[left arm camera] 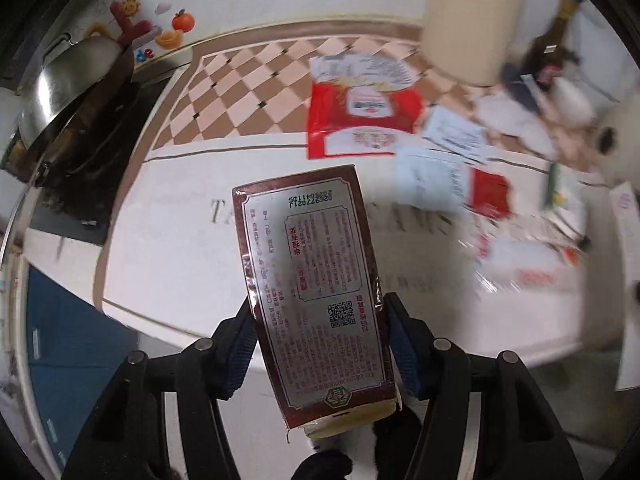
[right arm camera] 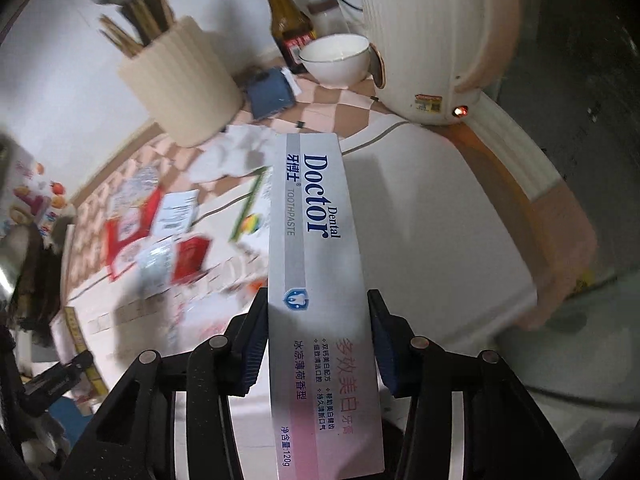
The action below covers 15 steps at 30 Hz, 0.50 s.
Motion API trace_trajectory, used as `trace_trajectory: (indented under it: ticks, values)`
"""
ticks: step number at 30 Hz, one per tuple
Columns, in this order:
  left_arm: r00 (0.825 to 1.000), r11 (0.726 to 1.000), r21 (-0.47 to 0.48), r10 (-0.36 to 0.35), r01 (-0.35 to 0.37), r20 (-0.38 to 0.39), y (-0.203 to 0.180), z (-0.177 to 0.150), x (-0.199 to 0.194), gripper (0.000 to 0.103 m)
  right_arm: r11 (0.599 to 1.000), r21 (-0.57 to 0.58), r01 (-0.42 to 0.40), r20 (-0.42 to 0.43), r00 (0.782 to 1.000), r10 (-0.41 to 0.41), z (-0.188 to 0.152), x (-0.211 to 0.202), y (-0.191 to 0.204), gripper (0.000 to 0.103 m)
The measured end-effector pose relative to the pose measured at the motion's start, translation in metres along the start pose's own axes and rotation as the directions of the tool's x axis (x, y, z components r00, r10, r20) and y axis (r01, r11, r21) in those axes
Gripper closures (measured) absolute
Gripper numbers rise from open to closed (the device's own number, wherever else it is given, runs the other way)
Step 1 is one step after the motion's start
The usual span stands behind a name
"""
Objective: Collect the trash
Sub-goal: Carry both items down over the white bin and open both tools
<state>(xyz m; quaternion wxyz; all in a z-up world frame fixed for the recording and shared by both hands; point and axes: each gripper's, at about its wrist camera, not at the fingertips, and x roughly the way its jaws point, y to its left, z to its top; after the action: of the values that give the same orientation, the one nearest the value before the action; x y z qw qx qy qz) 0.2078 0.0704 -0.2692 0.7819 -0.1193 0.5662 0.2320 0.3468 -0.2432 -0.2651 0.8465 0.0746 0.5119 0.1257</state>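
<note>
Left gripper (left arm camera: pixel 322 344) pinched maroon-bordered silver printed packet (left arm camera: pixel 312 280) between fingers | right gripper (right arm camera: pixel 318 340) clamped long silver toothpaste box (right arm camera: pixel 316 264)

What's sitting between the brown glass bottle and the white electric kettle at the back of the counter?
In the right wrist view, a white bowl sits between the brown bottle and the kettle, apparently empty.

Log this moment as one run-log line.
left gripper: shut on maroon box | right gripper: shut on toothpaste box | wrappers on table
</note>
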Motion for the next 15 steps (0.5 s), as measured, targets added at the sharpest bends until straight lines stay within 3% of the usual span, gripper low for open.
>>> trace_trajectory:
  ticks: [4,8,12,15]
  values:
    - [0.993,0.993,0.025,-0.118,0.118,-0.019,0.016,-0.045,-0.015,0.046,0.999,0.027,-0.038,0.021,0.999,0.037,-0.068,-0.044,0.014,0.054]
    - [0.979,0.983,0.044,-0.174,0.18,-0.11,0.029,-0.099,0.002,0.046,0.998,0.028,-0.052,-0.024,0.998,0.053,-0.149,-0.06,0.023,0.054]
    - [0.952,0.979,0.063,-0.171,0.193,-0.253,0.032,-0.152,0.06,0.046,0.999,0.02,-0.048,-0.16,0.986,0.051,-0.229,-0.038,0.023,0.054]
    - [0.924,0.978,0.071,-0.157,0.194,-0.35,0.028,-0.185,0.128,0.046,0.999,0.021,-0.038,-0.277,0.96,0.042,-0.288,0.012,0.013,0.054]
